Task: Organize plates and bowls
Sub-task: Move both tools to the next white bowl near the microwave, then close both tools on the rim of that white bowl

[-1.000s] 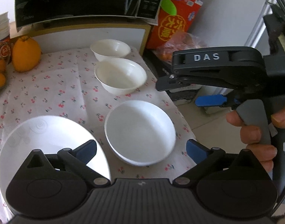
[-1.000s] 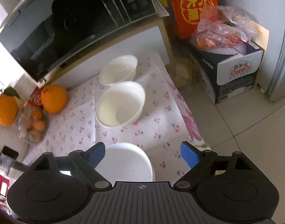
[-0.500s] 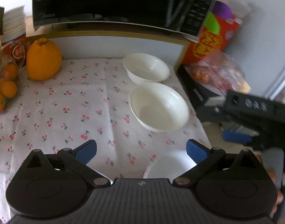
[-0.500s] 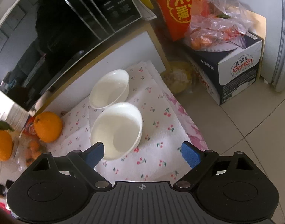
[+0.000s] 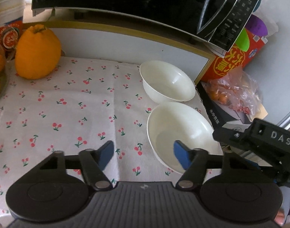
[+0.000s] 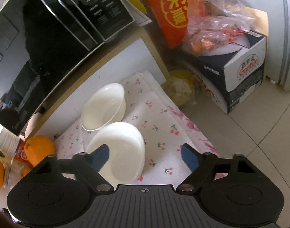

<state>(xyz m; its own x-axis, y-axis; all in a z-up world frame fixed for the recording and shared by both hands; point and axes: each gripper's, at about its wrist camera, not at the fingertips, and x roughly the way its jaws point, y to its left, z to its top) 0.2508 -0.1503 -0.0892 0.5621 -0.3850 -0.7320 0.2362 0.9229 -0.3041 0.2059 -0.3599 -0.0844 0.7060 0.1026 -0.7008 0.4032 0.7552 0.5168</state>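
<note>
Two white bowls stand on the cherry-print tablecloth point(image 5: 69, 114). The smaller bowl point(image 5: 166, 81) sits at the back by the shelf; it also shows in the right wrist view point(image 6: 104, 112). The larger bowl point(image 5: 180, 131) sits in front of it, also in the right wrist view point(image 6: 120, 148). My left gripper point(image 5: 143, 154) is open and empty, its right finger over the larger bowl's near rim. My right gripper point(image 6: 144, 156) is open and empty, its left finger over the larger bowl. Its black body point(image 5: 258, 142) shows at the right of the left wrist view.
A black microwave point(image 5: 135, 3) sits on a shelf above the table's back. A large orange point(image 5: 37, 52) and smaller fruit stand at the left. A red box point(image 6: 175, 9), a bag of fruit point(image 6: 215, 30) and a carton point(image 6: 239, 70) stand on the floor to the right.
Both grippers have moved forward toward the back of the table. The plate and the nearest bowl have dropped out of view. The left gripper's jaws stand narrower than before.
</note>
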